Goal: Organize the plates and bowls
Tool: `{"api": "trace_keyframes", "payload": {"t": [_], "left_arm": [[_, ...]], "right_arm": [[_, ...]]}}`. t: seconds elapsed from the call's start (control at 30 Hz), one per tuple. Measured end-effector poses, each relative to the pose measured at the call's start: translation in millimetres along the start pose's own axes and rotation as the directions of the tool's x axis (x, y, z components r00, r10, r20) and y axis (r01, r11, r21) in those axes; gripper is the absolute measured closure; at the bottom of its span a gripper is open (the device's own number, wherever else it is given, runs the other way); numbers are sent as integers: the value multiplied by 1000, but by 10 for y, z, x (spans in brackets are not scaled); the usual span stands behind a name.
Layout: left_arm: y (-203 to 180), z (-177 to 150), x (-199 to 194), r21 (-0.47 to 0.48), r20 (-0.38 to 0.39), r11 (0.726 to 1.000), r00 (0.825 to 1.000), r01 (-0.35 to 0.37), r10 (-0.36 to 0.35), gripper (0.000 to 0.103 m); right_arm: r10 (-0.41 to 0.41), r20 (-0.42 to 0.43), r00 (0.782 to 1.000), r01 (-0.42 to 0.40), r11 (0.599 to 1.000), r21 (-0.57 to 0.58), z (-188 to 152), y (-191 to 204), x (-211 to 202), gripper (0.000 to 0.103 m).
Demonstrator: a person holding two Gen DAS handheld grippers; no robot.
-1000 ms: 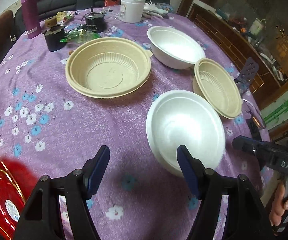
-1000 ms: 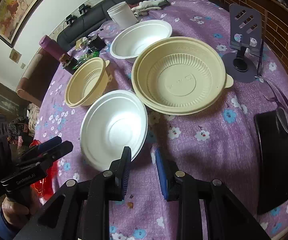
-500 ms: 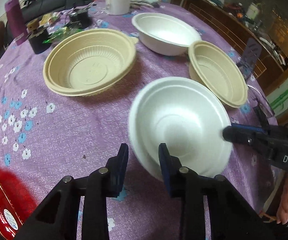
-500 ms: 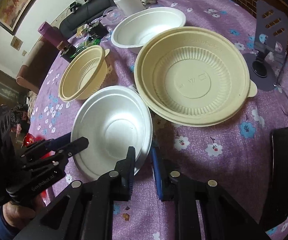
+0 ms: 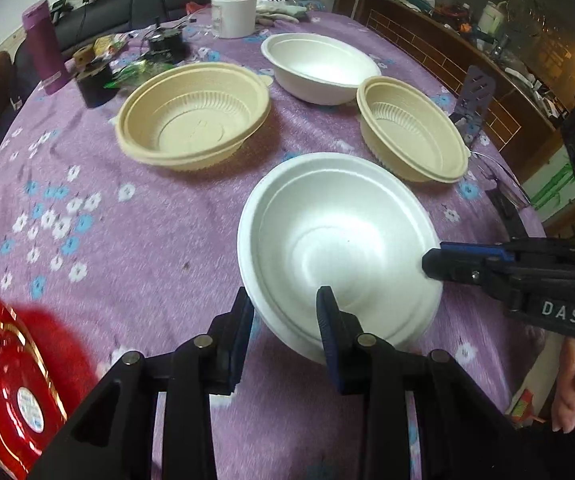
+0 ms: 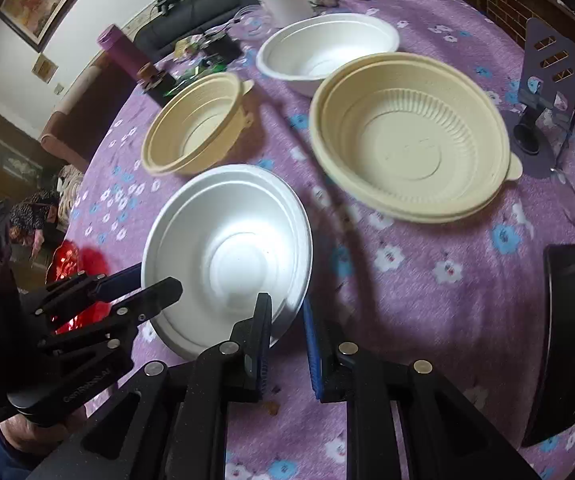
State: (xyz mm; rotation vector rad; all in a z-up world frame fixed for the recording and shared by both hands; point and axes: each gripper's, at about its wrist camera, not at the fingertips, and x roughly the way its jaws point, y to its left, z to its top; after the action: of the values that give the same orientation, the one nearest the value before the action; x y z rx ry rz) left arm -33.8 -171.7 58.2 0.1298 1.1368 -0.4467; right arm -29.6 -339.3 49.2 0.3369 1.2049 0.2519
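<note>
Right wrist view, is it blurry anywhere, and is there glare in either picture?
Right wrist view: the large beige bowl and the tablecloth are smeared by motion. Both views: a bright sheen inside the white foam bowl, and fisheye bending with dark corners.

White letters "DAS" stand on the right gripper (image 5: 431,266).

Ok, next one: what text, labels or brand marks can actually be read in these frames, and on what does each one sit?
"DAS": white letters on the body of the right gripper, seen from the left wrist camera.
Raised lettering on the body of the left gripper, in the right wrist view: too faint to read.
Round white sticker on the red plate: print too small and blurred.
Embossed mark in the base of the large beige bowl: not legible.
</note>
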Motion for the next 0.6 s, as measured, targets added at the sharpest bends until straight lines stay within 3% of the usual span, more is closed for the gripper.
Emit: {"api": "trace_keyframes", "payload": {"t": [0.27,0.6], "left_arm": [[171,-247,-43,-41,-35,999,999,-4,3,71],[280,-243,40,-57,-26,997,999,-46,44,73]], "right_arm": [[19,-34,999,-20,999,-39,-149,223,107,85],[0,-47,999,-2,999,-49,-178,316,192,85]]}}
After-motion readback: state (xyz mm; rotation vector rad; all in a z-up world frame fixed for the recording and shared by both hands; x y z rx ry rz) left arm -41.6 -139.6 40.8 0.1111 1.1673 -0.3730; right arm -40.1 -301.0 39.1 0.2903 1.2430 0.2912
